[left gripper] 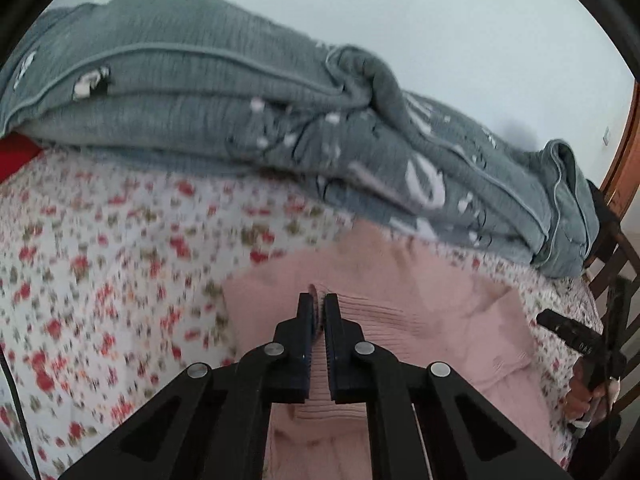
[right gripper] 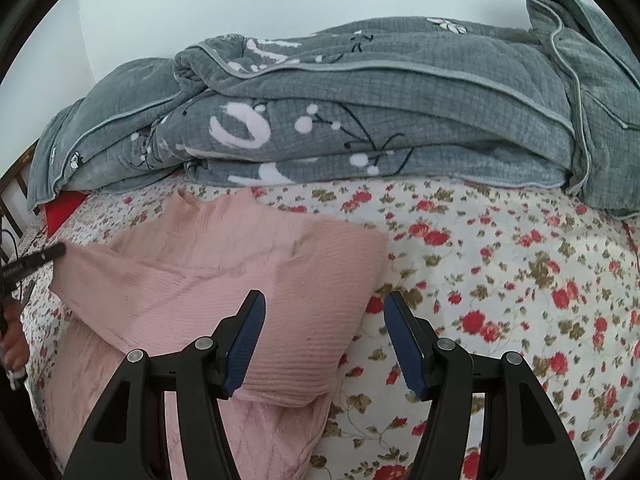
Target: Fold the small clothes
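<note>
Pink sweater [right gripper: 224, 276] lies on the floral bedsheet [right gripper: 500, 280], in front of the grey quilt [right gripper: 360, 120]. Left gripper [left gripper: 319, 300] is pinched tight on a ribbed fold of the sweater. Right gripper [right gripper: 324, 300] hangs wide open over the sweater's edge, holding nothing.

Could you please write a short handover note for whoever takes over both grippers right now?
Left gripper: shut on a ribbed fold of the pink sweater, near its left edge.
Right gripper: open, holding nothing, over the sweater's right edge.
The sweater lies on the floral bedsheet, in front of the folded grey blanket.
Done: both sleeves appear folded in across the body.
Left: fold the body over and flatten it.
</note>
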`<action>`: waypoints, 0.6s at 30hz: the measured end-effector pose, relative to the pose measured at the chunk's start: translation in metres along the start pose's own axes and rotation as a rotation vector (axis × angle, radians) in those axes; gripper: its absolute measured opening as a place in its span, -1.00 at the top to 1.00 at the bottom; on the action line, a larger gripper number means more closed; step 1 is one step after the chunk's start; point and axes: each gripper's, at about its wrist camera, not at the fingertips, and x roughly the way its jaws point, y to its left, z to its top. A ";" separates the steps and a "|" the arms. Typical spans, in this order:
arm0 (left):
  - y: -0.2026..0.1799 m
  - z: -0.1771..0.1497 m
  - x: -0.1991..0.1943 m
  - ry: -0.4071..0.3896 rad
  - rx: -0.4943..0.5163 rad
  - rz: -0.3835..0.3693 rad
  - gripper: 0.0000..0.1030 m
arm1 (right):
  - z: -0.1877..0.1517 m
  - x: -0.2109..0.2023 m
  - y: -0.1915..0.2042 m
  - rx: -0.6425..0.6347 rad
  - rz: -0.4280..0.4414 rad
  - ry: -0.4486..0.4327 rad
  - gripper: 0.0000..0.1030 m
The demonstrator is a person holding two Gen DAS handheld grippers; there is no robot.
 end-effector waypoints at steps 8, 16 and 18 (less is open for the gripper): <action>0.018 -0.016 0.050 0.134 -0.018 0.129 0.87 | 0.001 0.035 0.001 -0.037 -0.056 0.056 -0.21; 0.016 -0.007 0.041 0.145 -0.018 0.141 -0.25 | 0.002 0.025 -0.001 -0.027 -0.114 -0.002 -0.23; 0.003 -0.007 0.036 0.114 0.030 0.137 -0.25 | 0.001 0.022 0.009 -0.083 -0.127 -0.019 -0.24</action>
